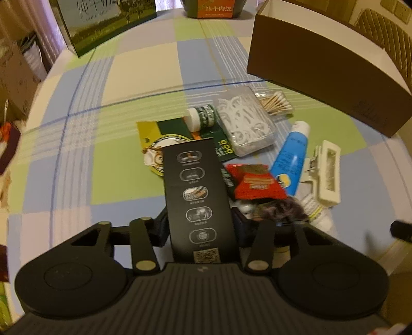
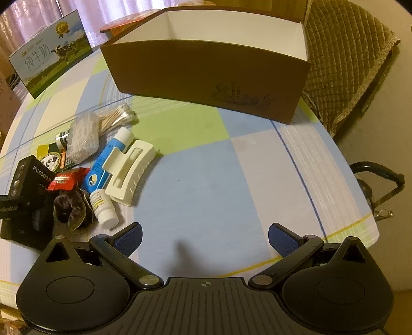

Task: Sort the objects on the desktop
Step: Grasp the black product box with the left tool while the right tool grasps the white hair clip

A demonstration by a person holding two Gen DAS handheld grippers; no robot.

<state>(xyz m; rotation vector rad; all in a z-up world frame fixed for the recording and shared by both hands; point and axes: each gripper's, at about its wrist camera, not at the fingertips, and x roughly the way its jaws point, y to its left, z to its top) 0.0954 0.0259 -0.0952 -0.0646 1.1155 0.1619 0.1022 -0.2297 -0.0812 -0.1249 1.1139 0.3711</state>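
My left gripper (image 1: 200, 226) is shut on a tall black FLYCO box (image 1: 195, 190), with one pad pressed on each side. The box stands at the near left of a pile: a green card pack (image 1: 154, 136), a green bottle (image 1: 202, 118), a clear floss-pick case (image 1: 244, 121), cotton swabs (image 1: 275, 101), a red packet (image 1: 255, 183), a blue tube (image 1: 291, 157), a cream hair claw (image 1: 325, 172), a dark scrunchie (image 2: 70, 206) and a small white bottle (image 2: 103, 206). My right gripper (image 2: 204, 237) hangs open over bare tablecloth, to the right of the pile.
An open brown cardboard box (image 2: 206, 77) with a white inside stands behind the pile. A milk carton box (image 2: 51, 54) stands far left and an orange-labelled bowl (image 1: 213, 9) at the back. A quilted chair (image 2: 347, 64) sits past the table's curved right edge.
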